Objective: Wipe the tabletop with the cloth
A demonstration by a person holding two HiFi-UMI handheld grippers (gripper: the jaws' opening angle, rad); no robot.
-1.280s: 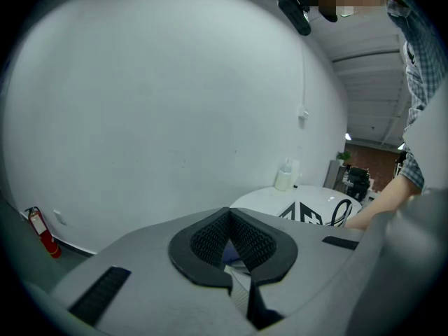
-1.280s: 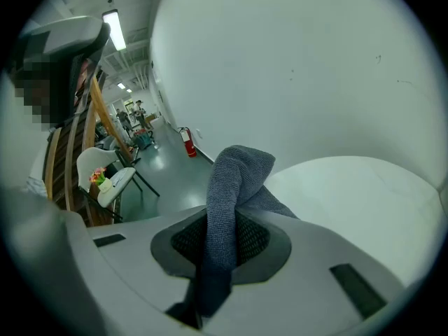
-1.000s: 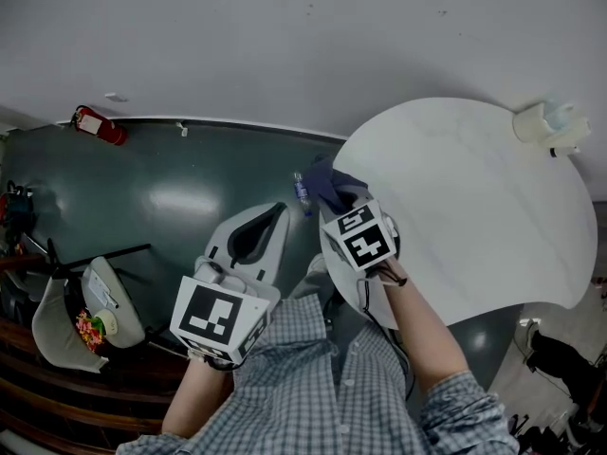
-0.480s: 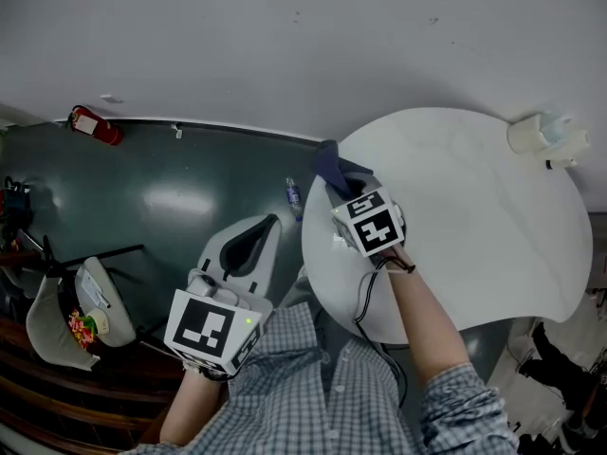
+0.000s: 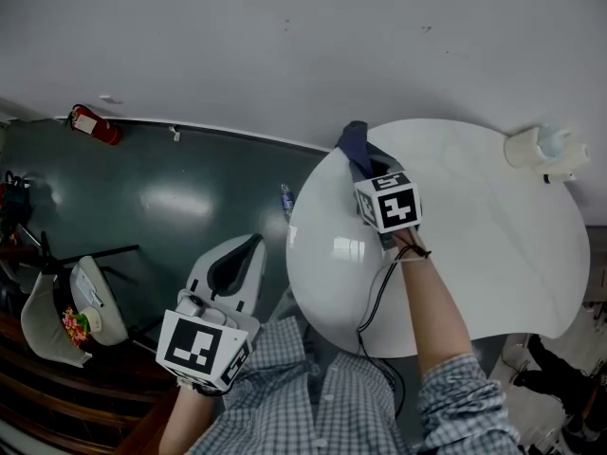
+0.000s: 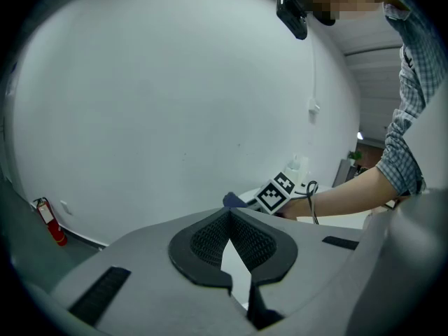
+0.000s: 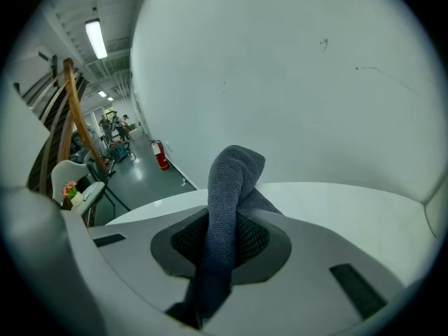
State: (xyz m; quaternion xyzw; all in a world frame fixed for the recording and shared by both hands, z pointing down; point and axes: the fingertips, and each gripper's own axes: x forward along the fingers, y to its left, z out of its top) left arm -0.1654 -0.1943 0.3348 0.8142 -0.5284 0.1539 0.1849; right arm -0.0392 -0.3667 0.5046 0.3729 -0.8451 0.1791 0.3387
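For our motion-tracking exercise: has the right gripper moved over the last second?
Yes. In the head view the right gripper, shut on the cloth, has gone from the table's left edge further in over the tabletop.

- Round white tabletop (image 5: 493, 235) – smooth, glossy, mostly bare.
- White container (image 5: 539, 148) stands on it near the far right rim; exact type unclear.
- Dark blue cloth (image 5: 355, 144) sits at the far left rim; can't tell if it touches the top.
- Dark green floor (image 5: 171, 197) – shiny.
- On the floor: red fire extinguisher (image 5: 91, 124) by the wall, small bottle (image 5: 285, 200) just left of the table, white chair (image 5: 83, 301) at lower left.
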